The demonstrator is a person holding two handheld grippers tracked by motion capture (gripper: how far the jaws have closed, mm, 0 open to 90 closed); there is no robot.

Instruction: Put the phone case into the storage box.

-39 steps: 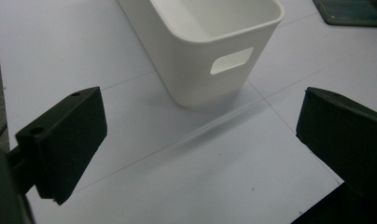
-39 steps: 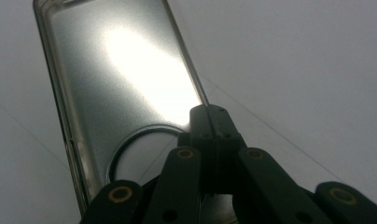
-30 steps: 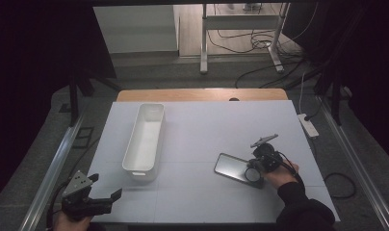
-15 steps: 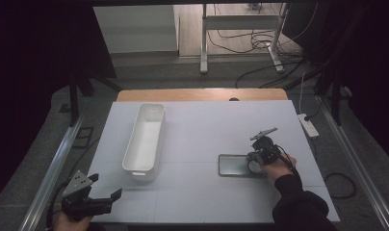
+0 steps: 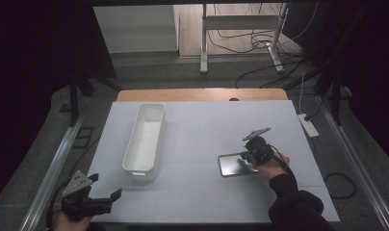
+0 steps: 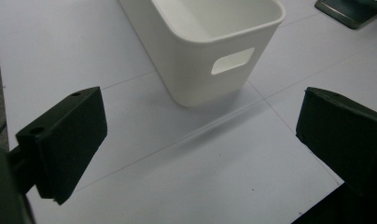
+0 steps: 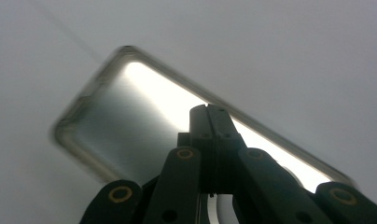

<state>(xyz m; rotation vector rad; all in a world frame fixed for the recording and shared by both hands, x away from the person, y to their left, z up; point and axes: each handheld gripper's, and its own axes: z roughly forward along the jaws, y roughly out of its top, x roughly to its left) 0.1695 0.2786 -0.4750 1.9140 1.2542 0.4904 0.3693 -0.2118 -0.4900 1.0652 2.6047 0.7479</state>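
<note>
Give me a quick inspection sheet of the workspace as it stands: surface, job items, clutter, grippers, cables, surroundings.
Surface: white table top, faint grid lines, wooden strip along the far edge.
Job's things: flat rectangular metal tray, shiny, lying on the table at the right; long white plastic bin with a handle slot, empty, left of centre.
Clutter: nothing seen on the table.
Grippers: right gripper over the tray's right end, jaws closed together; whether they pinch its rim cannot be told. Left gripper at the near left corner, jaws wide open, nothing between them, pointing toward the bin.
Cables: loose dark cables on the floor beyond the table.
Surroundings: white power strip on the floor at the right; metal stand legs behind.
</note>
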